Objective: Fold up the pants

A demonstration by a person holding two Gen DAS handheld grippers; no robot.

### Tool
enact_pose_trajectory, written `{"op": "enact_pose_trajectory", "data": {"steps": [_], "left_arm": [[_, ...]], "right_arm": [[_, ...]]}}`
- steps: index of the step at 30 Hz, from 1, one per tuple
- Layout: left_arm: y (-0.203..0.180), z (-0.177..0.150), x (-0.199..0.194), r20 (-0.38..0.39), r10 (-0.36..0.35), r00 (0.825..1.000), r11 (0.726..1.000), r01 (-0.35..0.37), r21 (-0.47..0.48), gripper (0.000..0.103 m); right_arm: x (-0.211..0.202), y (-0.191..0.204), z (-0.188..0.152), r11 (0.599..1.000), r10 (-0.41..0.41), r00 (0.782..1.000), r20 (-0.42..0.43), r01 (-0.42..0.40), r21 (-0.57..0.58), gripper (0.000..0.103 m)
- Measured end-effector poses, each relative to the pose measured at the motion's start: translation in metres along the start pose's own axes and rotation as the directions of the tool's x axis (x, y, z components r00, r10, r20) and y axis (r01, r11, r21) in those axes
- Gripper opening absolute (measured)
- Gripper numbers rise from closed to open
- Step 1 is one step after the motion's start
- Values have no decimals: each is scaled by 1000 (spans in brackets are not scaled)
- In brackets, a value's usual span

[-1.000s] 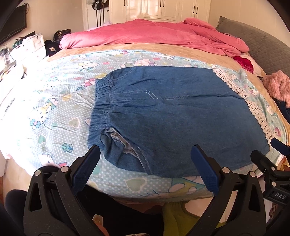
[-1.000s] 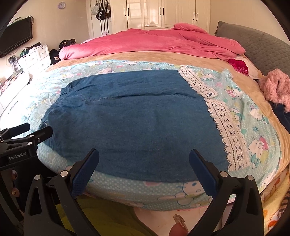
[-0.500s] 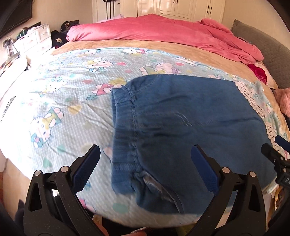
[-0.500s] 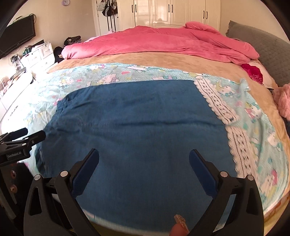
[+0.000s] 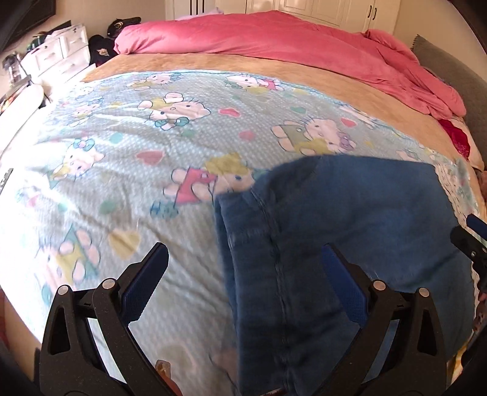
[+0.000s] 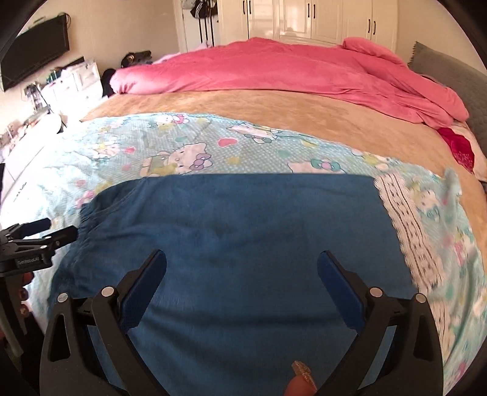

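On the near part of the bed, blue denim pants (image 6: pixel 243 243) lie spread flat on a pale blue cartoon-print sheet (image 5: pixel 121 146), filling the lower middle of the right wrist view and the lower right of the left wrist view. Their gathered waistband (image 5: pixel 243 243) points to the left, and a stitched seam runs down the cloth close to the near edge of the bed. Over the waistband end hovers the left gripper (image 5: pixel 243 262), its jaws wide apart with nothing between them; one blue pad (image 5: pixel 146 283) sits above bare sheet and the other above denim. Over the middle of the pants hangs the right gripper (image 6: pixel 242 268), its jaws likewise wide and empty, both pads above the blue cloth. Whether either gripper touches the fabric is hard to say, since the near cloth is blurred. A fingertip with a glittery nail (image 6: pixel 301 380) shows at the bottom of the right wrist view. To the right of the pants, a white lace border (image 6: pixel 408 231) edges the printed sheet. Beyond the sheet lies a tan blanket (image 6: pixel 274 112), and past that a heaped pink duvet (image 6: pixel 274 70). A grey headboard (image 6: pixel 456 79) stands at far right, white drawers (image 5: pixel 61 54) at far left, and white wardrobe doors (image 6: pixel 304 21) against the back wall.
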State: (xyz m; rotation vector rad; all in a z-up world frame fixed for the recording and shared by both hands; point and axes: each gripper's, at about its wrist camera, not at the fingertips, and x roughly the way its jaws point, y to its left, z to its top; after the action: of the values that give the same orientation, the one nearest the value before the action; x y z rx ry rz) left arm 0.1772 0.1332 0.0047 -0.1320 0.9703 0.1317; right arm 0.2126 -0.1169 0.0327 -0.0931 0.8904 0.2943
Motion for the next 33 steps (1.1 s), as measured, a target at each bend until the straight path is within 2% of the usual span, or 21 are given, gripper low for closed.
{"op": "enact_pose_trajectory", "data": {"steps": [2,10,14,15,16,17,18,20,22,29,30,31,33], "left_arm": [[2,8,8,-8,6,1000,1000,-6,2,94],[13,31,47,-48,22,999,1000,-22,-7,94],[11,34,61,-52,41,998,999,-39,31,92],[9,34,62,-42,40,998,998,-38,46,82],[7,34,62,-36,26,999,998,-24,60,63],[5,35,61,-32,7,999,997,-4,72,53],[2,35,60,-30,-26,999,996,29,86,36],[-5,35,53,-5,-16,1000,992,17,124,29],[-7,35,41,33,-41,999,988,35,149,27],[-4,34,-2,94,-193,977,976,181,122,26],[-4,32,-6,94,-218,971,972,207,116,26],[-4,32,-7,90,-229,969,969,219,111,26],[-1,30,-7,76,-257,964,964,249,94,25]], "right_arm": [[13,3,13,1000,17,1000,-4,-17,-23,99],[67,11,54,994,-3,999,-40,-2,-106,99],[96,27,66,974,-22,997,-76,5,-224,99],[101,30,68,969,-19,996,-84,-2,-245,99],[108,35,69,961,-10,995,-98,-17,-276,99],[112,37,70,958,-7,995,-101,-22,-287,99],[115,39,71,956,1,995,-104,-31,-293,99],[121,42,73,951,23,993,-112,-57,-304,99],[124,45,74,944,46,992,-113,-80,-319,99],[134,55,80,919,122,984,-128,-161,-359,98],[135,57,79,915,134,983,-129,-173,-366,96],[136,59,78,907,158,978,-135,-198,-373,90],[135,61,75,889,239,958,-159,-282,-360,37]]}}
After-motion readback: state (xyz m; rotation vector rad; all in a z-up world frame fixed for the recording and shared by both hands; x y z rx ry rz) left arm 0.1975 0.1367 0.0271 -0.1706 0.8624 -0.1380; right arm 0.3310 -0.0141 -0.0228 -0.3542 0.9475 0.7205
